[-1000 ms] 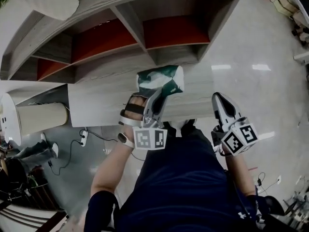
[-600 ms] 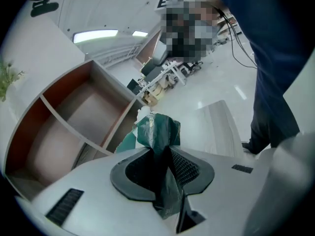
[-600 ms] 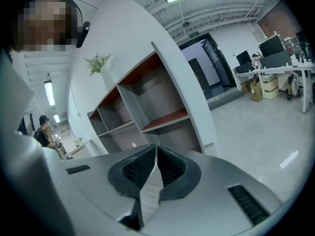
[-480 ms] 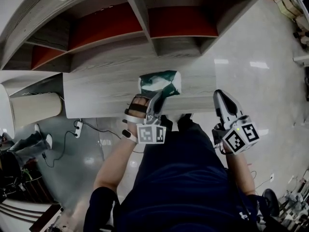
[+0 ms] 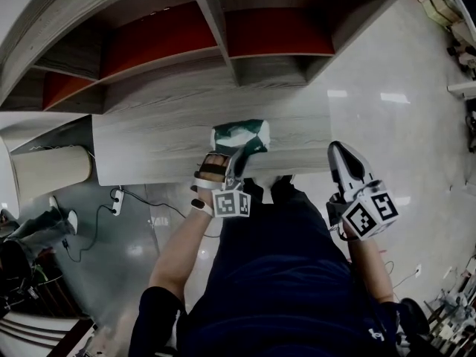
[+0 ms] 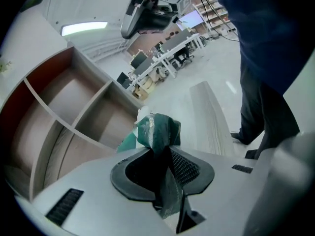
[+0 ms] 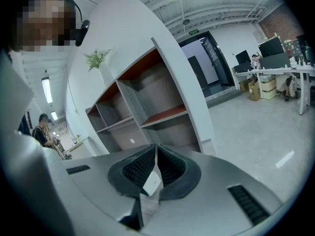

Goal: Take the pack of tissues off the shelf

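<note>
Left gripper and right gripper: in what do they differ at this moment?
The left gripper grips the tissue pack; the right gripper holds nothing. The pack holds the left gripper's jaws slightly apart; the right gripper's jaws meet. Both carry a marker cube.

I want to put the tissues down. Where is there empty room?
The wooden ledge is bare either side of the tissue pack in the left gripper: out to its left end, and toward the right gripper. The red shelf compartments look empty. Crowded: the floor at left, with a power strip.
</note>
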The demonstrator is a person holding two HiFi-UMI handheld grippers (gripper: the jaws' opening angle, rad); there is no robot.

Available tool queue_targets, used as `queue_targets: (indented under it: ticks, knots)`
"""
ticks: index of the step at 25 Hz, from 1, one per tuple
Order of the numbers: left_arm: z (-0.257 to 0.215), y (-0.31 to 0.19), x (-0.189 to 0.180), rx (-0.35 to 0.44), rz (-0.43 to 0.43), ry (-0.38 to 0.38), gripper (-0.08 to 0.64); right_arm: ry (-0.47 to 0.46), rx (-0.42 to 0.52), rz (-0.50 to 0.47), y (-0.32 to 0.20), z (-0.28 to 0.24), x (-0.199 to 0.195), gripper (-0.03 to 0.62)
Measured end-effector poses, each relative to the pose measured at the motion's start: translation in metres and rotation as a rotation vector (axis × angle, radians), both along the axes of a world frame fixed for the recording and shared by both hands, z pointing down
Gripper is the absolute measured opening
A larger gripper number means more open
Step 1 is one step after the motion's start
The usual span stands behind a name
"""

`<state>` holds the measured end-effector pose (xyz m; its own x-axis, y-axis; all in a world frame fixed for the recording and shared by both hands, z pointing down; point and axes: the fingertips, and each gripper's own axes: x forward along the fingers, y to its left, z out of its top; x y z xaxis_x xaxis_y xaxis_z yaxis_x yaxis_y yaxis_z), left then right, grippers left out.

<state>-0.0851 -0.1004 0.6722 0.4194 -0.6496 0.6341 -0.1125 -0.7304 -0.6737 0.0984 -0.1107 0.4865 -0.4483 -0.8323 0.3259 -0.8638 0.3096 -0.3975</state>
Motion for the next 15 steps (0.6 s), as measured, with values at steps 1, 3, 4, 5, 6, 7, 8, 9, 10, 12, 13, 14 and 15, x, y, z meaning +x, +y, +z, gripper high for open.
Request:
queue_targets:
  ticks: [1, 3, 4, 5, 6, 7, 8, 9, 10, 12, 13, 14, 15]
  knots:
    - [0.005, 0.002, 0.001, -0.004, 0.0, -0.004, 0.1, 0.0, -0.003, 0.0, 0.001, 0.0, 0.0, 0.025]
    - [0.015, 0.004, 0.001, -0.01, 0.0, -0.017, 0.1, 0.002, -0.002, -0.002, 0.001, -0.002, -0.001, 0.025]
    - [0.02, 0.004, 0.001, -0.013, -0.003, -0.024, 0.1, 0.004, 0.0, -0.002, 0.001, -0.003, -0.001, 0.025]
    - [0.025, 0.003, 0.0, -0.016, -0.009, -0.03, 0.1, 0.004, 0.002, -0.002, 0.001, -0.004, -0.001, 0.025]
    - [0.03, 0.002, 0.0, -0.017, -0.016, -0.036, 0.101, 0.004, 0.003, -0.002, 0.001, -0.004, -0.001, 0.025]
    - [0.035, 0.001, -0.001, -0.017, -0.023, -0.042, 0.103, 0.004, 0.003, -0.002, 0.001, -0.004, -0.001, 0.025]
    - [0.038, 0.001, -0.001, -0.016, -0.028, -0.048, 0.104, 0.004, 0.001, 0.0, 0.002, -0.003, -0.001, 0.025]
    - [0.042, 0.001, 0.0, -0.015, -0.03, -0.052, 0.104, 0.003, -0.001, 0.001, 0.002, -0.003, -0.001, 0.025]
    - [0.044, 0.0, 0.001, -0.015, -0.029, -0.054, 0.104, 0.002, -0.004, 0.003, 0.002, -0.002, -0.001, 0.025]
    - [0.048, -0.001, 0.001, -0.009, -0.021, -0.062, 0.106, 0.002, -0.008, 0.005, 0.002, -0.001, -0.002, 0.025]
    - [0.051, -0.001, 0.0, -0.004, -0.017, -0.068, 0.107, 0.002, -0.009, 0.006, 0.002, 0.0, -0.002, 0.025]
    - [0.053, -0.001, 0.0, -0.001, -0.016, -0.072, 0.107, 0.002, -0.011, 0.007, 0.002, 0.0, -0.003, 0.025]
    - [0.055, -0.001, -0.001, -0.001, -0.017, -0.074, 0.107, 0.003, -0.011, 0.008, 0.003, 0.001, -0.002, 0.025]
